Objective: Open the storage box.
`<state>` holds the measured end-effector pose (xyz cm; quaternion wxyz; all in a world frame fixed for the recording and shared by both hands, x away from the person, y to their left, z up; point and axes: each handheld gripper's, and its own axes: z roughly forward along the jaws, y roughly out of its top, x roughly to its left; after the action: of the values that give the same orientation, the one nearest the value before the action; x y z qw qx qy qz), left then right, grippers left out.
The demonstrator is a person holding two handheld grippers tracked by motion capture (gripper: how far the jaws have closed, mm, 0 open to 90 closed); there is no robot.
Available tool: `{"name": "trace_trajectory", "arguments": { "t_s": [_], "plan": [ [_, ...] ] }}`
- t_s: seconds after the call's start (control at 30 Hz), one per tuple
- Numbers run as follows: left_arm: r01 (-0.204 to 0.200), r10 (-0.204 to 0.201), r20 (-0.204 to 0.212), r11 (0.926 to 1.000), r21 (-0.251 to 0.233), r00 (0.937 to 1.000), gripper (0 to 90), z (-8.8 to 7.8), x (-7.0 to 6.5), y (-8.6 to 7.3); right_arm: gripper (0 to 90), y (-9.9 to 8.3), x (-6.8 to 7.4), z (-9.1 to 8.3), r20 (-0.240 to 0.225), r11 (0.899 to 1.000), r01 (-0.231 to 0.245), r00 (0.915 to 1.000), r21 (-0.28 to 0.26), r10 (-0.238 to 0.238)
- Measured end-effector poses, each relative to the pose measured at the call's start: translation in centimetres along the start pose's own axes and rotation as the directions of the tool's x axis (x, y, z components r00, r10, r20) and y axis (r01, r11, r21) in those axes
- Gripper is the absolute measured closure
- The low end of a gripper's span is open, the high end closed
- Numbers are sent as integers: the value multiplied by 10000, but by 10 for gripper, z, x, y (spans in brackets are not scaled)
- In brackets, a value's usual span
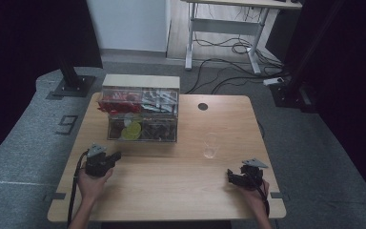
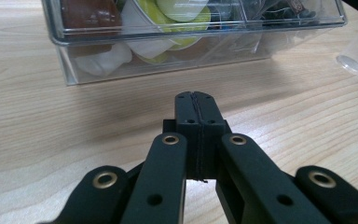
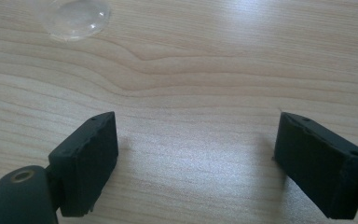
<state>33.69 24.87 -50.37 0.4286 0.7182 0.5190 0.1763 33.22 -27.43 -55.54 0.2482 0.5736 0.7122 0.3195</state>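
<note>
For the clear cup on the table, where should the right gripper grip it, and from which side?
Probably the cup wall near mid-height, approached level from the person's side. It stands upright and alone on the table, right of the clear box, with bare wood toward the right gripper, whose jaws are open wide. The thin wall suggests a light squeeze.

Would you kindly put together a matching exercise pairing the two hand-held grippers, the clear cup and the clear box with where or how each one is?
Things:
1. left hand-held gripper
2. right hand-held gripper
3. cup
4. box

States:
A. lying on its side on the table
B. jaws wide apart, nothing between them
C. standing at the table's far left, packed with colourful items
D. jaws pressed together, empty

Pairs: 1-D, 2-B, 3-A, 4-C
</note>
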Motion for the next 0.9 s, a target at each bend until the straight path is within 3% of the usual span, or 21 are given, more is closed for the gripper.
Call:
{"name": "trace_trajectory", "arguments": {
  "t_s": [0.27, 0.37, 0.4, 0.53, 0.9],
  "plan": [
    [8, -11, 146, 9998, 197, 9999, 900, 6, -1, 7, 142, 0, 0, 0, 26, 10000, -24, 10000, -3, 24],
    [-113, 111, 50, 9993, 349, 9999, 900, 12, -1, 11, 144, 0, 0, 0, 29, 10000, -27, 10000, -7, 27],
    [16, -19, 68, 9993, 371, 10000, 900, 17, 0, 14, 145, 0, 0, -1, 30, 10000, -26, 10000, -13, 26],
    [195, -198, 89, 9993, 334, 9998, 900, 24, 2, 18, 145, 0, 0, -1, 30, 10000, -21, 10000, -13, 22],
    [113, -113, 2, 9996, 275, 9999, 900, 35, 7, 30, 149, 0, 0, -1, 48, 10000, -46, 10000, -18, 46]
  ]
}}
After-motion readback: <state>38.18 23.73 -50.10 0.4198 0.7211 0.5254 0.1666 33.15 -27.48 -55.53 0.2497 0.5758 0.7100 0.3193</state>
